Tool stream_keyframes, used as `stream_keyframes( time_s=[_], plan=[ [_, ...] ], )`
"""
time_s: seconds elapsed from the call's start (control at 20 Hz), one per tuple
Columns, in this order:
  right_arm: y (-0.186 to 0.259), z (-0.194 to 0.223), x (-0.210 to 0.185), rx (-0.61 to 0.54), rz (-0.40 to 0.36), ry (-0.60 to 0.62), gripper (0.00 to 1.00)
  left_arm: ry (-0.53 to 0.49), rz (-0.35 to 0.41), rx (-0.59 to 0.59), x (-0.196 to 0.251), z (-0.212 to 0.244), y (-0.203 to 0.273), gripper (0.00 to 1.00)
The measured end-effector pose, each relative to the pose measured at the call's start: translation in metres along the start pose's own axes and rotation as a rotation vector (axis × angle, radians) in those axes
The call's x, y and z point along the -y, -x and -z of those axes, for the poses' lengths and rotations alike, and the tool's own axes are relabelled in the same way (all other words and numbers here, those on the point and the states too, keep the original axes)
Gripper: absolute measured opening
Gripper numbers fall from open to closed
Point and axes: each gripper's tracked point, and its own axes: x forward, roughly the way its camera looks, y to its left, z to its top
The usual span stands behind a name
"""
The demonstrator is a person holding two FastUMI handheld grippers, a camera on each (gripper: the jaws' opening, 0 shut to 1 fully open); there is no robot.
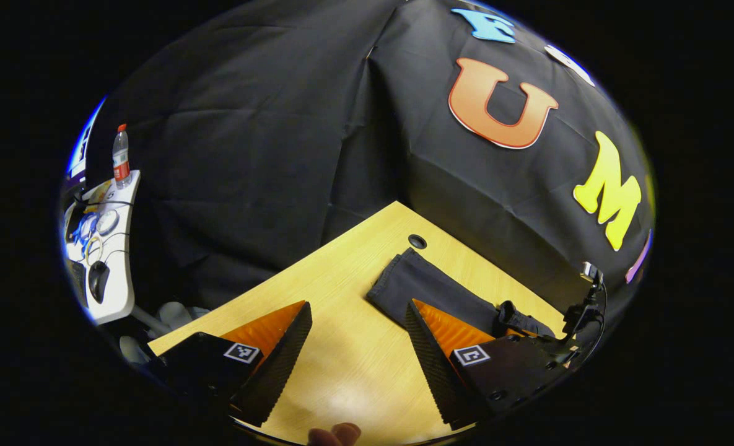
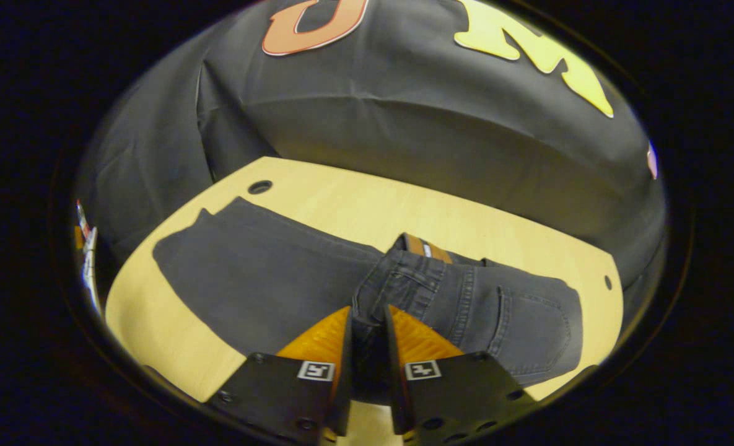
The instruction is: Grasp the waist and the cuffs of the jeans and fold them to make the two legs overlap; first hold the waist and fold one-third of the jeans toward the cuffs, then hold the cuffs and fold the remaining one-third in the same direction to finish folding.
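Note:
Dark grey jeans (image 2: pixel 261 272) lie on the wooden table (image 2: pixel 354 204), legs stretched to the left and cuffs (image 2: pixel 205 229) near the far left corner. The waist end (image 2: pixel 416 272), with its back pocket (image 2: pixel 534 322) facing up, is bunched and raised at the right. My right gripper (image 2: pixel 367 322) is shut on the waist's near edge, with cloth pinched between both fingers. In the left gripper view, my left gripper (image 1: pixel 358 306) hangs open over bare table just short of the cuffs (image 1: pixel 404 279), holding nothing. The right gripper (image 1: pixel 580 316) appears there at the far right.
Cable holes (image 2: pixel 259 186) (image 2: pixel 607 282) mark the table's far corners. Beyond the table's left edge stands a white side table (image 1: pixel 116 297) with a bottle (image 1: pixel 121 155), cables and a mouse (image 1: pixel 98 279). Black cloth walls close off the back. A fingertip (image 1: pixel 336 433) shows at the bottom.

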Motion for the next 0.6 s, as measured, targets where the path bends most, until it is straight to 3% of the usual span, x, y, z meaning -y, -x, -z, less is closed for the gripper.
stream_keyframes(
  time_s=[0.05, 0.15, 0.2, 0.25, 0.3, 0.4, 0.6],
  plan=[
    [0.002, -0.001, -0.001, 0.0, -0.013, -0.004, 0.34, 0.01, 0.002, -0.011, 0.002, 0.002, -0.005, 0.98],
    [0.014, 0.003, -0.012, -0.012, -0.057, -0.024, 0.66, 0.029, -0.006, -0.034, 0.004, 0.005, -0.012, 0.98],
    [0.025, 0.006, -0.016, -0.02, -0.081, -0.032, 0.82, 0.037, -0.018, -0.045, 0.003, 0.008, -0.017, 0.85],
    [0.038, 0.006, -0.02, -0.014, -0.104, -0.028, 0.86, 0.037, -0.047, -0.061, -0.002, 0.013, -0.02, 0.86],
    [0.054, 0.004, -0.023, -0.006, -0.13, -0.017, 0.96, 0.044, -0.065, -0.09, -0.008, 0.021, -0.025, 0.98],
    [0.091, 0.002, -0.02, 0.025, -0.159, 0.021, 0.97, 0.129, -0.045, -0.171, -0.001, 0.039, -0.038, 0.98],
    [0.159, 0.012, 0.009, 0.061, -0.173, 0.082, 0.96, 0.404, 0.006, -0.315, 0.033, 0.058, -0.069, 0.98]
  ],
)
